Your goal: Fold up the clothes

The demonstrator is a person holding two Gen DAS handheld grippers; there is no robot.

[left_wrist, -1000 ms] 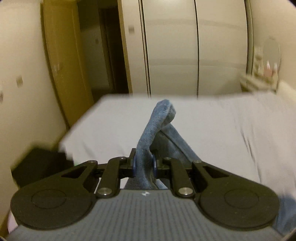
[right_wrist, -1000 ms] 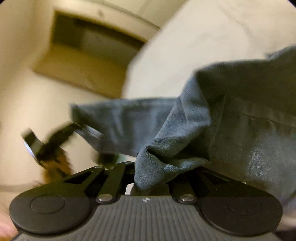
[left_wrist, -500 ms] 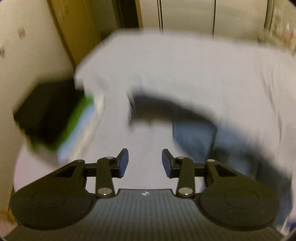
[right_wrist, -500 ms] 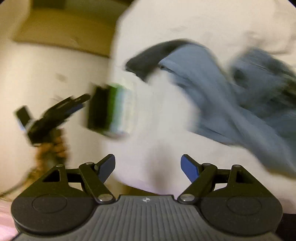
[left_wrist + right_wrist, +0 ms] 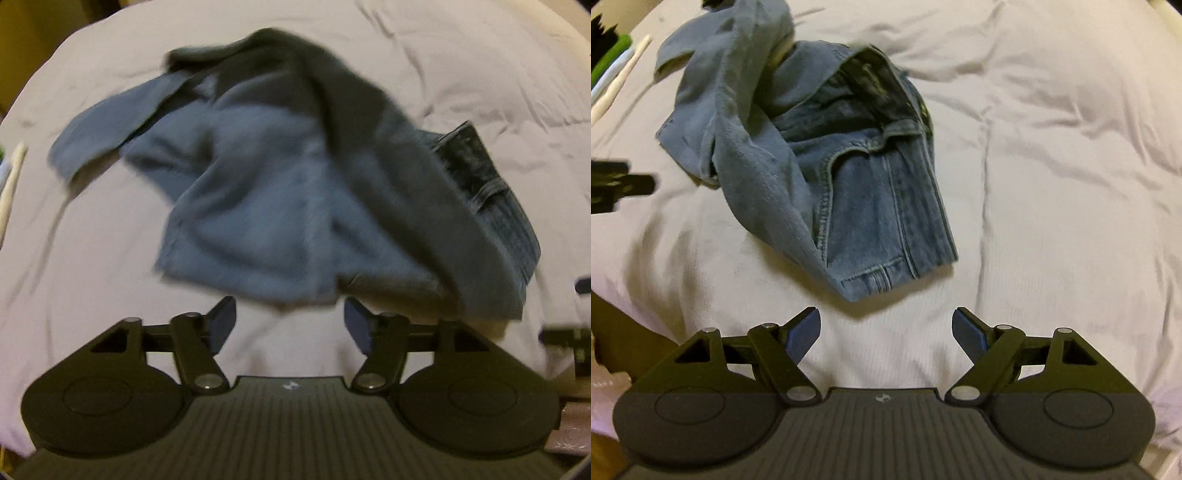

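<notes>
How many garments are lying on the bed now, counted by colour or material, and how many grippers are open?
Grey-blue soft cotton top, crumpled: 1
Blue denim jeans, folded, partly under the top: 1
Open two-finger grippers, left gripper and right gripper: 2
Total: 2 garments on the pale quilted bed cover, 2 grippers, 4 things.
</notes>
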